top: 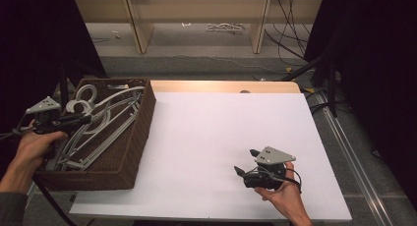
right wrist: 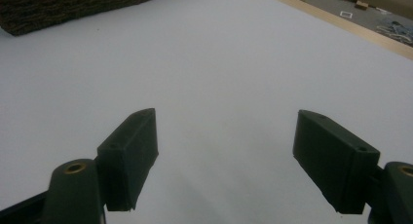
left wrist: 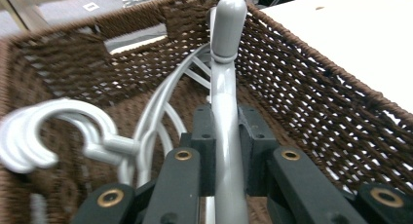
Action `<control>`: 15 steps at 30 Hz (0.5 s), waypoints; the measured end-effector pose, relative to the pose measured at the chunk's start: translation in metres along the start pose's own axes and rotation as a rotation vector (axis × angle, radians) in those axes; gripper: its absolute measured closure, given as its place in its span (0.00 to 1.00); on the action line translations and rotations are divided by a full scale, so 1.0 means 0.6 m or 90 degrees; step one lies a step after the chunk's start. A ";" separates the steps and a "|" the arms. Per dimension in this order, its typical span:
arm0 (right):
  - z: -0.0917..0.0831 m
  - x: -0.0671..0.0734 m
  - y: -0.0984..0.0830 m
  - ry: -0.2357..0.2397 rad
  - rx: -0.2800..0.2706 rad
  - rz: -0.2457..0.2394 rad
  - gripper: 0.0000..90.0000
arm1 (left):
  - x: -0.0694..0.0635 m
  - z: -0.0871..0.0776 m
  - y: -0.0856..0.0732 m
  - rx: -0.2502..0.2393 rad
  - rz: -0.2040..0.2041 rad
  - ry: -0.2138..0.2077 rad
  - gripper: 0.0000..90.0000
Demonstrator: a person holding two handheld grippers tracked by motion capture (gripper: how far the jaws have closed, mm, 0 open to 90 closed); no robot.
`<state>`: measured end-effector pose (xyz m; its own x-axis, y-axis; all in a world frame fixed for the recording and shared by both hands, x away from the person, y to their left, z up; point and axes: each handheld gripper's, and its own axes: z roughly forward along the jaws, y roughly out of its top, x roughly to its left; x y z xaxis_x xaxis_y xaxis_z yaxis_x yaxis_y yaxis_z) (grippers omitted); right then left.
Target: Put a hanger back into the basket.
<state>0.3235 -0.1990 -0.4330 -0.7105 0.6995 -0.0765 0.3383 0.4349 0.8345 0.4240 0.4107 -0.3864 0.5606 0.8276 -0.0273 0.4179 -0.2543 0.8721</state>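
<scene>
A brown wicker basket [top: 143,119] stands at the table's left edge with several grey plastic hangers [top: 101,130] lying in it. My left gripper [top: 84,119] reaches over the basket's near-left rim. In the left gripper view it [left wrist: 226,129] is shut on the arm of one grey hanger [left wrist: 225,87], which rises between the jaws toward the basket wall [left wrist: 302,87]. The hooks of other hangers [left wrist: 58,131] curl to the left. My right gripper [top: 245,160] rests low over the white table top [top: 206,127] at the front right, open, with nothing between its jaws [right wrist: 226,151].
Bare white table [right wrist: 219,63] lies ahead of the right gripper, with the basket's side [right wrist: 58,5] at the far left of that view. Beyond the table are a wooden edge strip [top: 221,86], shelf legs and cables on the floor [top: 290,49].
</scene>
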 end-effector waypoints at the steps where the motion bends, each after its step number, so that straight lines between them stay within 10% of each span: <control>1: 0.000 0.000 -0.001 -0.002 0.004 0.001 0.28 | 0.002 0.001 -0.003 0.000 -0.001 -0.001 0.88; 8: -0.002 -0.003 0.000 -0.009 -0.001 0.002 0.28 | 0.008 0.015 -0.026 0.041 -0.060 0.016 0.88; 10: -0.001 -0.003 0.000 -0.010 -0.001 0.004 0.28 | 0.010 0.019 -0.029 0.054 -0.057 0.036 0.88; 11: -0.001 -0.004 -0.001 -0.010 0.000 0.002 0.28 | 0.020 0.020 -0.027 0.056 -0.008 0.037 0.88; 13: -0.002 -0.004 -0.001 -0.014 -0.001 0.006 0.28 | 0.014 0.021 -0.031 0.051 -0.057 0.047 0.88; 15: -0.002 -0.005 0.000 -0.013 -0.003 0.007 0.28 | 0.019 0.022 -0.030 0.051 -0.033 0.053 0.87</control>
<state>0.3247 -0.2017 -0.4322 -0.6943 0.7154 -0.0780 0.3433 0.4245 0.8378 0.4325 0.4179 -0.4090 0.4773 0.8783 -0.0280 0.5028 -0.2469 0.8284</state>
